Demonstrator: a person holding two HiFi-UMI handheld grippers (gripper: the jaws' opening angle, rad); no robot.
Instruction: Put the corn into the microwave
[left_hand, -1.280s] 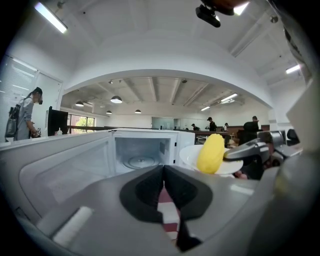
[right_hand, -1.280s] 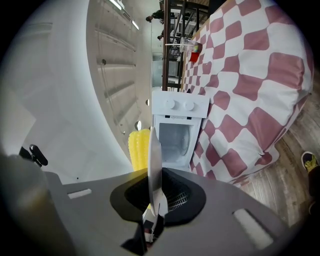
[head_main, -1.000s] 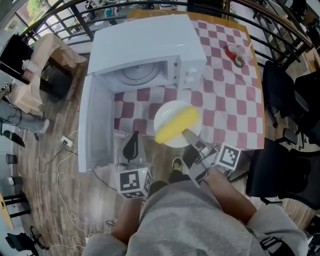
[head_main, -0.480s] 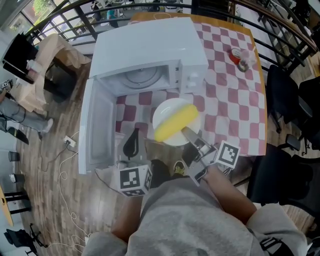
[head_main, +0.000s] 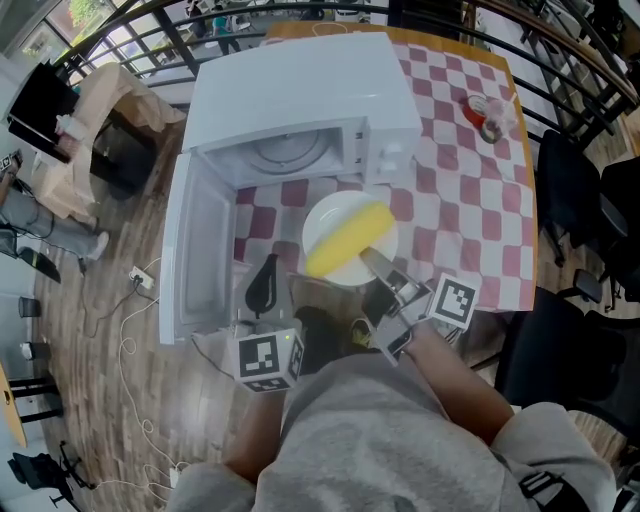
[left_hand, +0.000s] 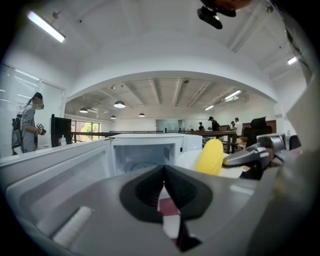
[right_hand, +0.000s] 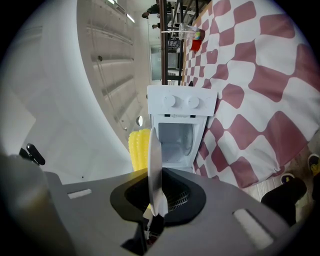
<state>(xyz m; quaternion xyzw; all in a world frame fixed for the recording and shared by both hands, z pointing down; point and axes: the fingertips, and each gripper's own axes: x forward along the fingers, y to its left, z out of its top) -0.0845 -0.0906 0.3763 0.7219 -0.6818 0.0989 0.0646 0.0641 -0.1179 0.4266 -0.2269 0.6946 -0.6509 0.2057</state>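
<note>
If tilted or bumped on the white microwave's (head_main: 300, 95) open door (head_main: 200, 250), could spill. Holds left gripper (head_main: 265, 288) jaws closed, empty; outside it, carries white round plate (head_main: 328, 212) bearing yellow corn cob (head_main: 347, 239), rim clamped in right gripper (head_main: 370, 260) jaws.

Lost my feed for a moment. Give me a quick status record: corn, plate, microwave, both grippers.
corn: lying on the white plate, outside the microwave
plate: rim clamped in the right gripper, in front of the cavity
door: swung open to the left
cavity: only the turntable visible
left gripper: shut, empty, beside the door
task: corn not yet inside
</note>
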